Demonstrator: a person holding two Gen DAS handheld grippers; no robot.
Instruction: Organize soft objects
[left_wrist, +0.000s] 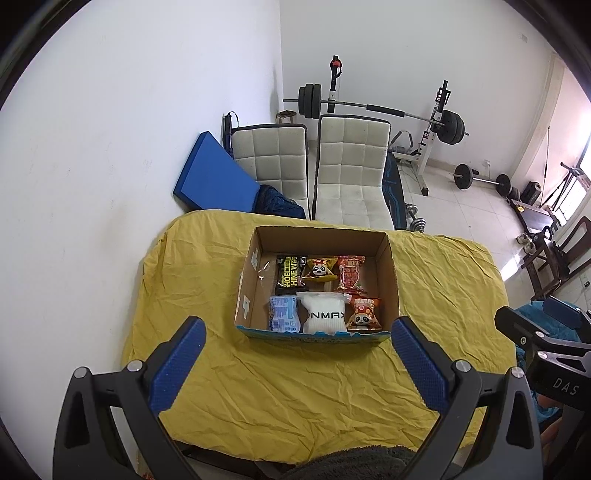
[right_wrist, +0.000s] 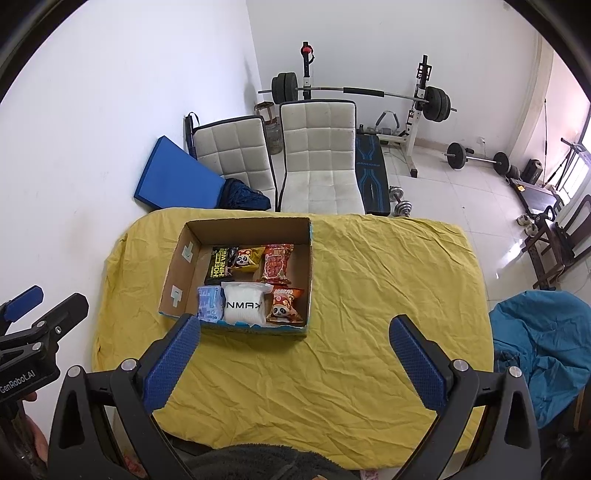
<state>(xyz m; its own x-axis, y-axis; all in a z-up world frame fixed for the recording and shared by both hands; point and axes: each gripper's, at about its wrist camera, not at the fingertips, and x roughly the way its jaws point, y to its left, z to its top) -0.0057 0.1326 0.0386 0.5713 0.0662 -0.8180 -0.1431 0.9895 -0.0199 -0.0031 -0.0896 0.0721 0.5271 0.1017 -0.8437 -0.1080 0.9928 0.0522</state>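
Both views are evenly lit by daylight entering from windows at the far right, where the wall (left_wrist: 569, 122) is washed pink-white and a glare patch is cast on the floor tiles (right_wrist: 508, 264). Shadows are soft. Strong fisheye curvature and dark corner vignetting are seen; focus is sharp throughout.

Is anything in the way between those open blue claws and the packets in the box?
Only the cardboard box's near wall stands between the left gripper, the right gripper and packets like the white pouch. The box is open on top, and only bare yellow cloth lies before it.
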